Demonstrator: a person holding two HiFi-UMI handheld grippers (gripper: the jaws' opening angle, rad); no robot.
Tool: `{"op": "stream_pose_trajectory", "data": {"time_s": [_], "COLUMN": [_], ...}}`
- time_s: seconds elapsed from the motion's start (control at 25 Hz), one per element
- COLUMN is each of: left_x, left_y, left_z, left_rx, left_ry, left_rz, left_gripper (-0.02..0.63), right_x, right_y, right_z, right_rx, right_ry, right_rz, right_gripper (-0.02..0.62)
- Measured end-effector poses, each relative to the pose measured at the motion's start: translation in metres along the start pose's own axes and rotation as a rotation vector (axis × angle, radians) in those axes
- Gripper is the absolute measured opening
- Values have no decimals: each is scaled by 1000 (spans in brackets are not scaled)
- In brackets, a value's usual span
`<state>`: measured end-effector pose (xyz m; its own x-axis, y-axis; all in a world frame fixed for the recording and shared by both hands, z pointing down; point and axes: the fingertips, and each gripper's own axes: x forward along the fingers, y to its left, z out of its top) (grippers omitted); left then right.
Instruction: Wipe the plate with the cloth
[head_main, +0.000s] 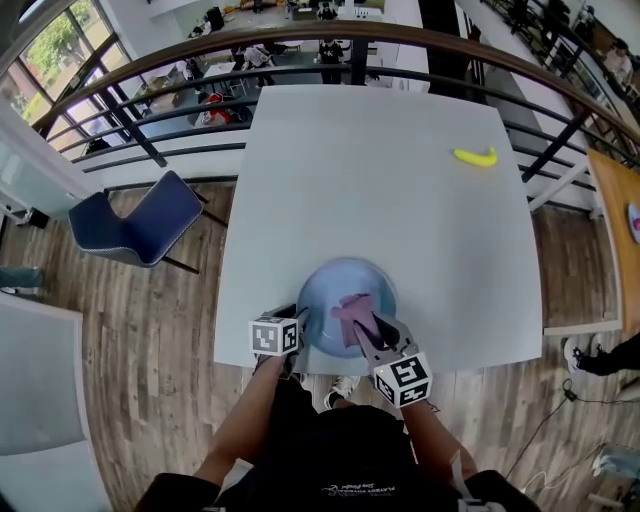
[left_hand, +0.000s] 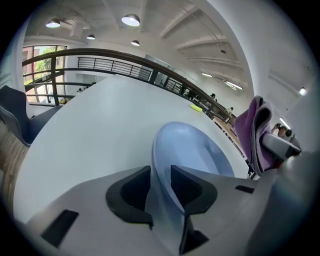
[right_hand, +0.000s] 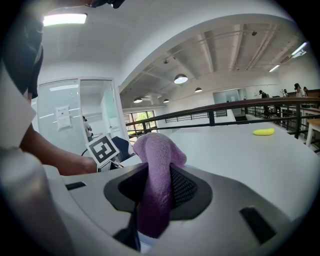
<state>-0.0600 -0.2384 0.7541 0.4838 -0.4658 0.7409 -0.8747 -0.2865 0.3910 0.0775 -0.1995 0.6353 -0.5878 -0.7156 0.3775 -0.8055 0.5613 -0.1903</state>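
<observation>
One pale blue plate (head_main: 345, 278) sits on a white bench (head_main: 380, 180), hard against the bench's 6 o'clock edge, nearest the person. One purple cloth (head_main: 352, 310) is bunched over the plate's middle, pinched firmly between the jaws of the right gripper (head_main: 366, 324), which reaches in from 5 o'clock. The left gripper (head_main: 301, 326) meets the plate at its 8 o'clock rim. Its jaws are spread wide, with the rim standing between them.

The bench top is plain, matt and nearly bare. One yellow banana (head_main: 475, 157) lies well apart from the plate, toward 2 o'clock, near the bench's right edge. Everything from the plate out to 12 o'clock is open surface.

Around the bench is a wooden plank floor (head_main: 130, 330). One blue chair (head_main: 145, 225) stands off the bench's 9 o'clock side. A curved railing (head_main: 300, 45) with dark bars runs behind the far edge, and a lower level with people shows beyond it. Round ceiling lights hang overhead.
</observation>
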Motion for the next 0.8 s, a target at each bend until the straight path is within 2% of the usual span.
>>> {"op": "stream_pose_trajectory", "data": {"time_s": [0.4,0.8], "left_x": [14,7], "left_y": [1,0], "left_z": [-8,-8], "left_rx": [55,18], "left_ry": [51,37], "left_rz": [35,41], "left_gripper": [125,87], "right_x": [-7,-14], "right_y": [-1,8], "right_z": [-6,-3], "right_rx": [10,14], "right_ry": [-1,8], "right_rz": [-13,-5], "right_gripper": [118,118]}}
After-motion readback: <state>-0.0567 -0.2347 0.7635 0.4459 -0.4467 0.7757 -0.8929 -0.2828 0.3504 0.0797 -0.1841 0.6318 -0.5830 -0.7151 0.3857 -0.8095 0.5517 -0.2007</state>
